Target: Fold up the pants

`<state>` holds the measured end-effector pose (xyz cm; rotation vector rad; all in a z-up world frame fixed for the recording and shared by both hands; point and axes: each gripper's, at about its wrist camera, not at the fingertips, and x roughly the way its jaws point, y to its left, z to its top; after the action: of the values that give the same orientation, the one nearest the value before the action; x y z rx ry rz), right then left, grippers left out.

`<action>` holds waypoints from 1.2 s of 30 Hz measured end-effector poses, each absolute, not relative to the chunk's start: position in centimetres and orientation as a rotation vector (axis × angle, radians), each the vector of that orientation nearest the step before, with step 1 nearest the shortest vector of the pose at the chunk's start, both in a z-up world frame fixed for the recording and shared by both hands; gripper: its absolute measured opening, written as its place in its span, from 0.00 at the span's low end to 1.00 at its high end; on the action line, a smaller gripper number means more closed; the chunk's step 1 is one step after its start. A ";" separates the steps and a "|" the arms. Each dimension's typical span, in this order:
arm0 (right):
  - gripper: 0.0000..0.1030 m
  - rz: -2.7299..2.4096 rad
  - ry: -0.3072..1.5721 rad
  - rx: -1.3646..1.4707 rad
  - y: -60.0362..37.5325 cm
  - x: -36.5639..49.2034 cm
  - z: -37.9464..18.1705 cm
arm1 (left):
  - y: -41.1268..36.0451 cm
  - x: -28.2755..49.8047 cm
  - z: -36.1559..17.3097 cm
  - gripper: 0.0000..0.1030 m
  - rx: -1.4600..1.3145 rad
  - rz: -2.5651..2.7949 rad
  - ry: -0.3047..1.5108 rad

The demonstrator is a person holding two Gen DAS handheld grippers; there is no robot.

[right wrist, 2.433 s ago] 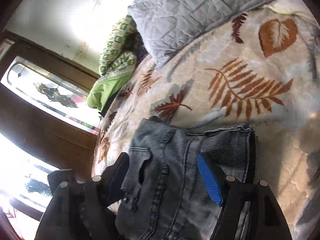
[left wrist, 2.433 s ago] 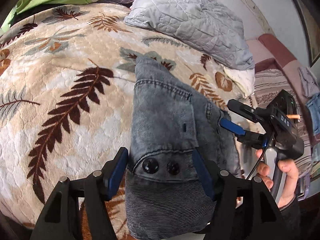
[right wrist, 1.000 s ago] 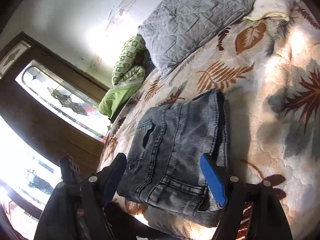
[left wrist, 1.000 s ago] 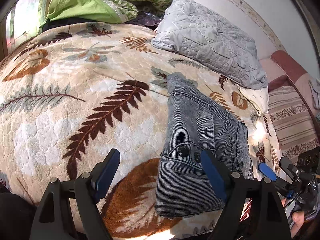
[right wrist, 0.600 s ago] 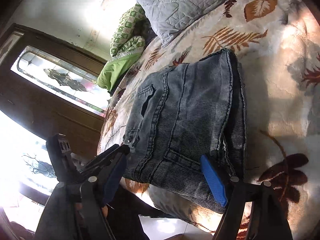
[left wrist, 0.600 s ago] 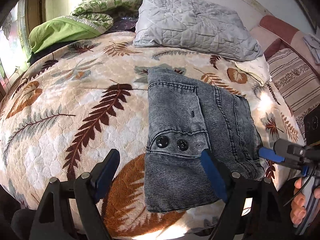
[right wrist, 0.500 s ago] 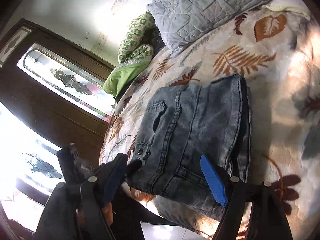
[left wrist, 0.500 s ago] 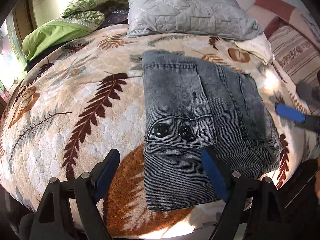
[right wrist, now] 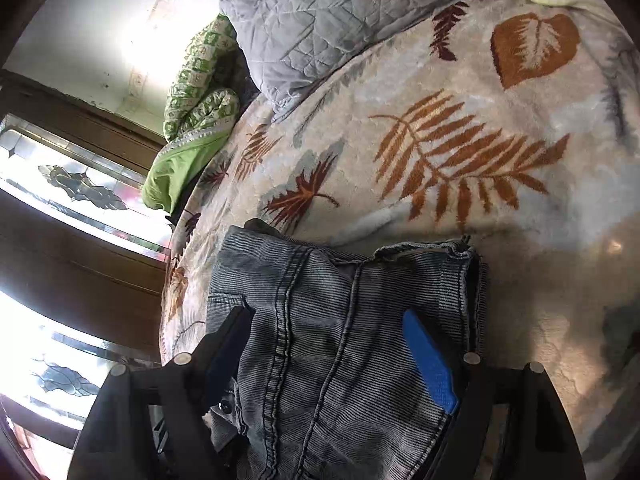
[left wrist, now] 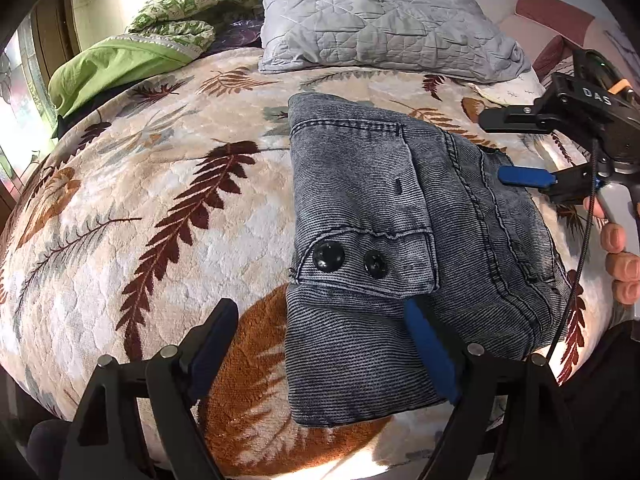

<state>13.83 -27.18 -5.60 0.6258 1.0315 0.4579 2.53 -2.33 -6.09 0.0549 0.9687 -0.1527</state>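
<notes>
The grey-blue denim pants [left wrist: 384,240] lie folded into a compact stack on the leaf-patterned blanket [left wrist: 140,208], a flap pocket with two black snaps facing up. My left gripper [left wrist: 320,344] is open, hovering over the stack's near edge. My right gripper [left wrist: 508,148] shows in the left wrist view at the stack's right side, open, its blue pad just over the denim. In the right wrist view the right gripper [right wrist: 332,344] is open and straddles the pants [right wrist: 340,340].
A grey quilted pillow [left wrist: 384,20] lies at the head of the bed. A green pillow and patterned quilt [left wrist: 132,52] sit at the far left. A stained-glass door [right wrist: 60,184] stands beside the bed.
Both grippers drew back from the folded pants after 2.4 s ago. In the last half second the right gripper has come back in low over the stack's right side.
</notes>
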 end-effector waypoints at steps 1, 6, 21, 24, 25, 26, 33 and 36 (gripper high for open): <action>0.79 0.473 1.019 0.618 -27.3 13.0 -5.0 | -2.3 2.5 -6.1 0.83 0.050 -0.153 0.969; 0.79 0.552 1.000 0.613 -26.9 7.7 -3.5 | -2.3 2.5 -6.1 0.84 0.047 -0.149 0.967; 0.80 0.567 1.049 0.532 -25.2 1.6 -8.1 | -1.1 2.1 -6.6 0.84 -0.011 -0.145 0.976; 0.80 0.567 1.035 0.571 -26.0 1.5 -7.2 | -0.3 2.2 -5.3 0.83 -0.064 -0.159 0.972; 0.80 0.563 1.019 0.584 -26.4 1.4 -6.7 | 0.1 2.2 -4.8 0.83 -0.095 -0.175 0.959; 0.80 0.562 0.994 0.583 -26.9 1.3 -6.1 | 0.6 2.2 -4.3 0.83 -0.124 -0.185 0.940; 0.80 0.436 1.019 0.707 -31.8 4.0 -7.0 | 2.8 4.5 -6.5 0.83 -0.335 -0.244 1.058; 0.80 0.427 1.059 0.758 -32.3 5.6 -8.7 | 1.9 4.5 -7.3 0.84 -0.313 -0.266 1.078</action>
<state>5.59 -32.27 -8.65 0.7582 1.0590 0.4274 4.55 1.87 -7.25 -0.3133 1.0780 -0.2662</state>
